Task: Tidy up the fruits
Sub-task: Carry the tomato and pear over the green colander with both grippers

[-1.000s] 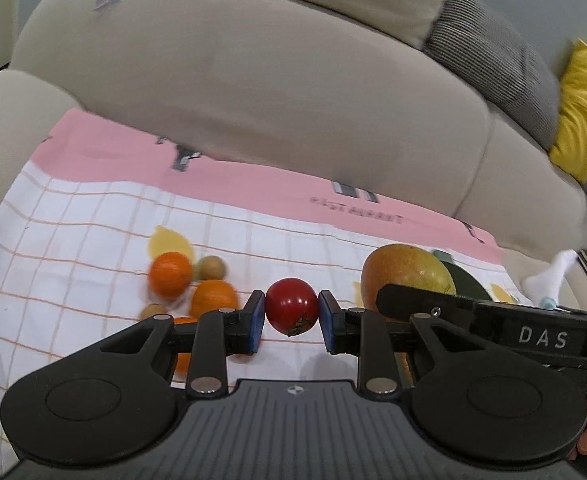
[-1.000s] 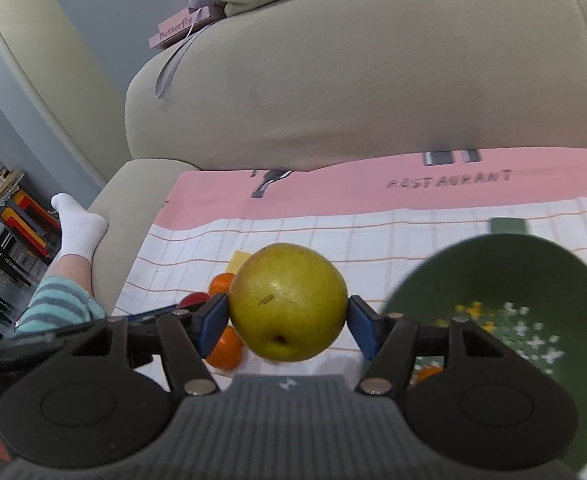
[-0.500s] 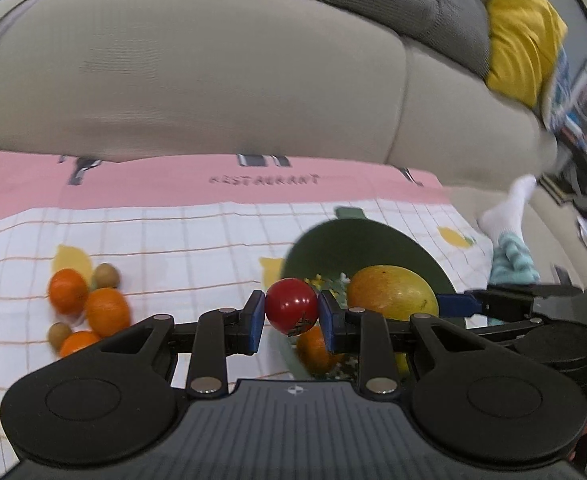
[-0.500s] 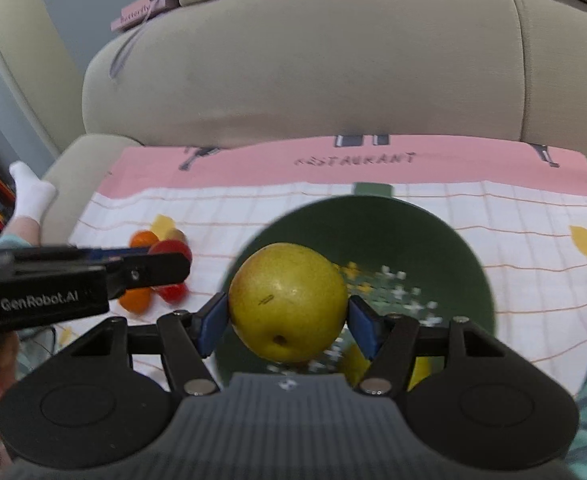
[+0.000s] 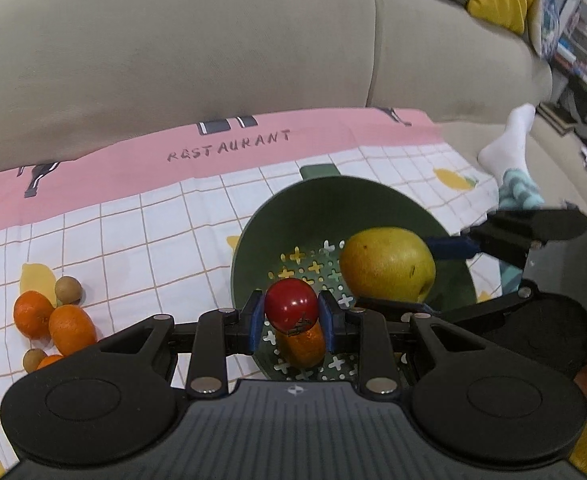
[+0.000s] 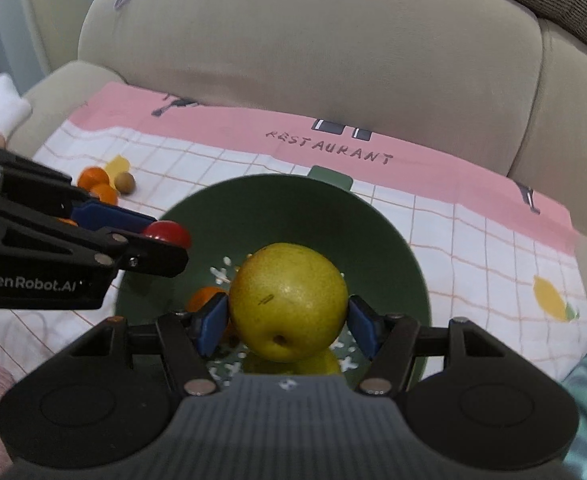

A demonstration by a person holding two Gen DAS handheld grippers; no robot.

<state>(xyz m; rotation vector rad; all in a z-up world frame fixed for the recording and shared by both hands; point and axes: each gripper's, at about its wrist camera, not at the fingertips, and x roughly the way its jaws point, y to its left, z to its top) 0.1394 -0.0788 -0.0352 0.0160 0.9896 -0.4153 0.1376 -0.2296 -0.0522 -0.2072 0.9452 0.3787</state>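
My left gripper (image 5: 292, 316) is shut on a small red tomato (image 5: 291, 309) and holds it above the near left part of the green strainer bowl (image 5: 325, 204). My right gripper (image 6: 288, 320) is shut on a large yellow-green pear (image 6: 287, 300), held over the middle of the same bowl (image 6: 277, 200). In the left wrist view the pear (image 5: 387, 264) hangs to the right of the tomato. The right wrist view shows the tomato (image 6: 168, 233) at the tip of the left gripper, over the bowl's left rim. An orange (image 5: 302, 345) lies in the bowl, and another yellow fruit (image 6: 313, 366) sits under the pear.
Several oranges (image 5: 71, 328) and small brown round fruits (image 5: 68, 290) lie on the checked cloth (image 5: 133, 232) to the left of the bowl. A beige sofa back (image 5: 213, 48) rises behind. A person's socked foot (image 5: 509, 144) rests at the right, and another (image 6: 3, 104) at the left.
Both grippers have swung over the cloth with their fruits and now hang over the green bowl, which has come into full view. The loose oranges have slid to the left of the picture.
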